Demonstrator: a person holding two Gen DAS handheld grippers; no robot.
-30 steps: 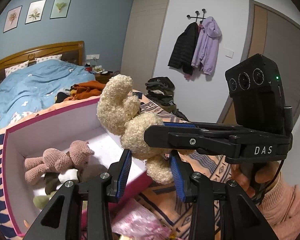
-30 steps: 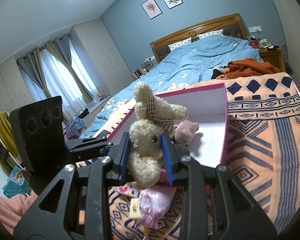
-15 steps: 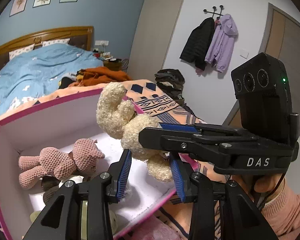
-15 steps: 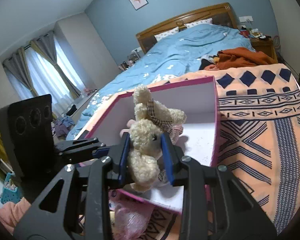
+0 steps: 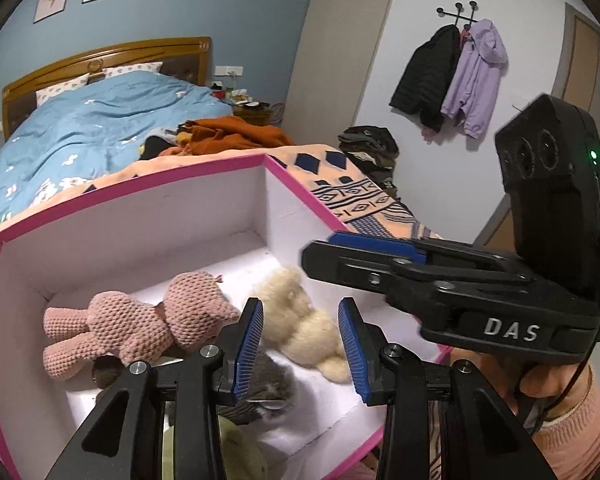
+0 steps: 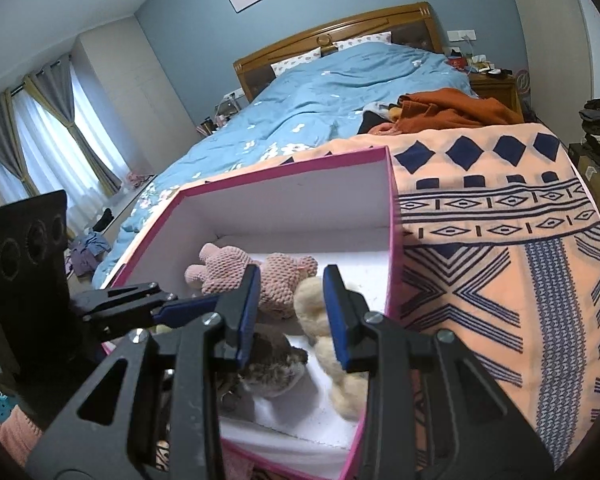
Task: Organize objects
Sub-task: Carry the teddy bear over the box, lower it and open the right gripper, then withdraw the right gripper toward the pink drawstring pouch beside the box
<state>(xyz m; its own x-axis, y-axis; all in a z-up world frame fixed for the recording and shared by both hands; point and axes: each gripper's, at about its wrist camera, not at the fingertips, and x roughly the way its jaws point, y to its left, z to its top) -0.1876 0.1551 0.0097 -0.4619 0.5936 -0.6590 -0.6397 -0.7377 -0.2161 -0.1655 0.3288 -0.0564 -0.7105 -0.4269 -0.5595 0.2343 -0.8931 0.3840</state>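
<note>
A cream curly plush lies on the white floor of the pink-rimmed box, beside a pink knitted bear. My left gripper hangs just above the cream plush, open, with nothing between its blue pads. In the right wrist view the cream plush rests below the right finger, next to the pink bear. My right gripper is shut to a narrow gap over the box and clamps nothing. From the left wrist view it hovers above the plush's head.
A grey-brown plush lies at the box's near end. The box stands on a peach and navy patterned blanket. Beyond it are the blue duvet and orange clothes. A hand in a pink sleeve holds the right gripper.
The cream plush has left the right gripper's jaws and now lies in the box. Both grippers came forward and down over the box.
</note>
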